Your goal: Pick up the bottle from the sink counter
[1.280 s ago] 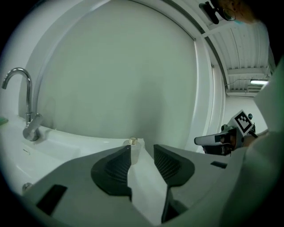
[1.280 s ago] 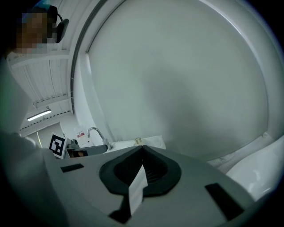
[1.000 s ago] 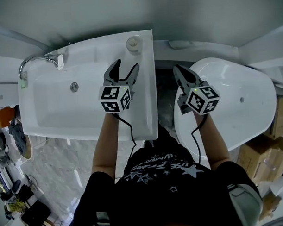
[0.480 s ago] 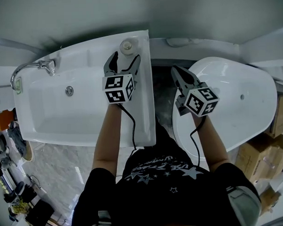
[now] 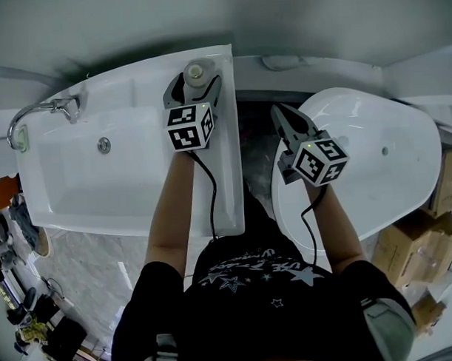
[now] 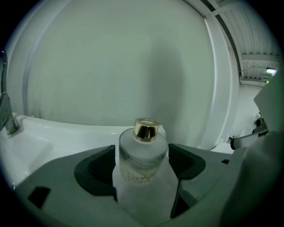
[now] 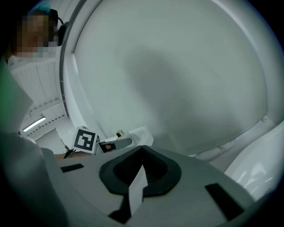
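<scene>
A frosted glass bottle (image 5: 195, 70) with a gold cap stands upright at the far right corner of the white sink counter (image 5: 227, 176). My left gripper (image 5: 196, 81) reaches around it, and its jaws are opening with the bottle (image 6: 143, 154) standing between the dark pads (image 6: 95, 168). The pads flank the bottle's sides and no squeeze shows. My right gripper (image 5: 278, 112) hovers over the gap between the sink and a white tub, its jaws (image 7: 142, 150) shut and empty.
A chrome faucet (image 5: 40, 113) stands at the basin's left end, with a drain (image 5: 103, 145) in the bowl. A white oval bathtub (image 5: 374, 171) lies to the right. Cardboard boxes (image 5: 421, 243) sit at the right edge. A wall runs close behind the counter.
My left gripper has moved forward along the counter until its jaws stand on either side of the bottle. The right gripper has kept its place.
</scene>
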Demonstrator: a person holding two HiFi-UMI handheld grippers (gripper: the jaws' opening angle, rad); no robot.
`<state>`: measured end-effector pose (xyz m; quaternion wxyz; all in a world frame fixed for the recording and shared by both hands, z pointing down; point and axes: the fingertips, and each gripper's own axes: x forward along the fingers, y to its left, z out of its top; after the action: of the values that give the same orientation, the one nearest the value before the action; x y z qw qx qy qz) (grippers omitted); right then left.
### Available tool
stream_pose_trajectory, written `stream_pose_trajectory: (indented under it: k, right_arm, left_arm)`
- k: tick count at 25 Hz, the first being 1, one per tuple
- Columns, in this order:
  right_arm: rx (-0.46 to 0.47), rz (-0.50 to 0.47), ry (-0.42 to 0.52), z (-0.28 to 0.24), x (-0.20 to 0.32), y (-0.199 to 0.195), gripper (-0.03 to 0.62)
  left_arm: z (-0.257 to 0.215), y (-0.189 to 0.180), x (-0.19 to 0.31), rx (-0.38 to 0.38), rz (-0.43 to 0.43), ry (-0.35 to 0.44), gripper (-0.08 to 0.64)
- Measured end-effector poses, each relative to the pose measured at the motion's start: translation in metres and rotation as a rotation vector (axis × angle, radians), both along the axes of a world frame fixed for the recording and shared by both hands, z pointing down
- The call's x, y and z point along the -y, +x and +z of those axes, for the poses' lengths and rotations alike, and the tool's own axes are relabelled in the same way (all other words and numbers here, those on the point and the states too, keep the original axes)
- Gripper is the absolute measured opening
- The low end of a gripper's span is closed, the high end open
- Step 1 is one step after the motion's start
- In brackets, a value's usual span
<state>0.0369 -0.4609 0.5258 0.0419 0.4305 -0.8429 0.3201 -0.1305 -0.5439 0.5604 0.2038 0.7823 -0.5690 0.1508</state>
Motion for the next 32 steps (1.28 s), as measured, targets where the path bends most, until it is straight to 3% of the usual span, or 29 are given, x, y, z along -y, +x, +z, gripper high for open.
stream_pose_trajectory:
  k: [15, 23, 32]
  right_arm:
    - [-0.002, 0.01, -0.01, 0.005, -0.003, 0.006, 0.006]
    - [0.005, 0.006, -0.007, 0.003, -0.004, 0.002, 0.006]
    - [0.005, 0.003, 0.02, -0.009, -0.008, -0.001, 0.006]
  left_arm:
    - [0.018, 0.001, 0.013, 0.091, -0.001, -0.057, 0.354]
    - [0.018, 0.002, 0.012, 0.099, 0.061, -0.068, 0.344]
    - [0.009, -0.008, -0.01, 0.058, 0.053, -0.064, 0.342]
